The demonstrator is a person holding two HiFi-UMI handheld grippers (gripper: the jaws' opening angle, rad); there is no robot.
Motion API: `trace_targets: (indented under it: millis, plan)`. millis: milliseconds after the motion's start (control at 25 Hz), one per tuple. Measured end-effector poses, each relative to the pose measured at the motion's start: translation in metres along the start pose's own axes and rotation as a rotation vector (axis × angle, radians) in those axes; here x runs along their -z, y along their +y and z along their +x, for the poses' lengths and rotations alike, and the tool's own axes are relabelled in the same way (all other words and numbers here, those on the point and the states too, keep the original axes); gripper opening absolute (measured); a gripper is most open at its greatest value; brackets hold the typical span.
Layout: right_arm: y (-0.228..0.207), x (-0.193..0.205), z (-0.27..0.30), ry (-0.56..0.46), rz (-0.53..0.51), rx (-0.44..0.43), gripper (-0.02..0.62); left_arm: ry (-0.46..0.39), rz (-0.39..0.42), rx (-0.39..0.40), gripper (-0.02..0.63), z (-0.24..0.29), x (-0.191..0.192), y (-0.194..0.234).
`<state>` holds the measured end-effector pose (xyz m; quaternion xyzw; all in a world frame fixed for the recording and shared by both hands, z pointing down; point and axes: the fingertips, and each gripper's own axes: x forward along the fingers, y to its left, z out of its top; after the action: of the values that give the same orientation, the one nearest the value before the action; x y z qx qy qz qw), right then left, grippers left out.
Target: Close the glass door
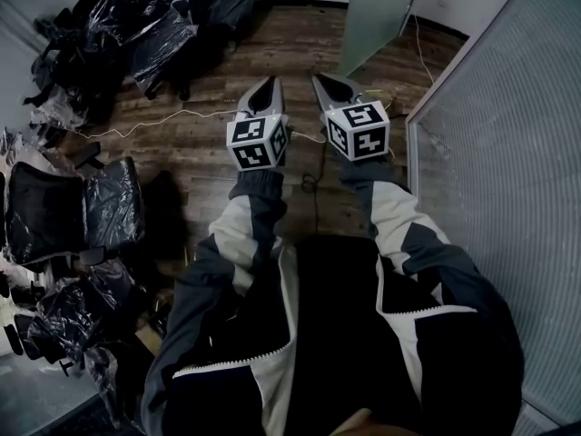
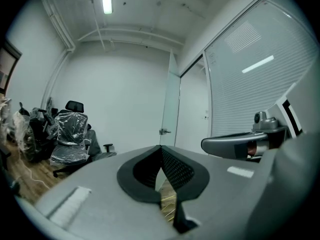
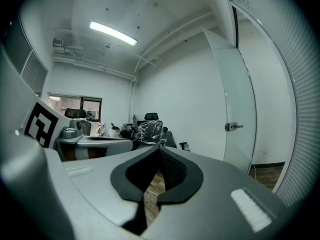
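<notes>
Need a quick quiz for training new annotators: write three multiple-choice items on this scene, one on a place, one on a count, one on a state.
1. In the head view, the glass door stands: A) at upper right, next to the partition wall; B) at lower left among the chairs; C) at bottom centre.
2. Marker cubes in the head view: A) one; B) two; C) four.
3. The right gripper is: A) wide open; B) shut on a cable; C) shut and empty.

Answers: 1 A, the pane angles out by the partition's far end. 2 B, one on the left gripper, one on the right. 3 C, its tips meet with nothing between them.
</notes>
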<state>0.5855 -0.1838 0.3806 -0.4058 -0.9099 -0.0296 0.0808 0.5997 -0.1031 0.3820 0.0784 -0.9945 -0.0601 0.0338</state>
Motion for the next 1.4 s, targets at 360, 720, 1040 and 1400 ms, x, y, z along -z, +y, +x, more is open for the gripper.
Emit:
trace_targets:
  millis: [360,720,1040,1400]
  plan:
    - [0.024,0.01,0.023,0.011,0.004,0.023,0.005,0.014,-0.039,0.04,0.002,-0.007,0.017,0.028]
    - [0.006,0.017,0.033,0.036,0.002,0.03,0.005,0.038,-0.067,0.043,0.001,0.015,0.033,0.034]
    - [-0.045,0.024,0.086,0.031,0.021,-0.028,0.005,0.085,-0.052,-0.015,0.002,0.079,0.046,0.049]
    - [-0.155,0.004,0.176,0.021,0.033,-0.122,0.005,0.11,-0.001,-0.121,0.002,0.203,0.027,0.073]
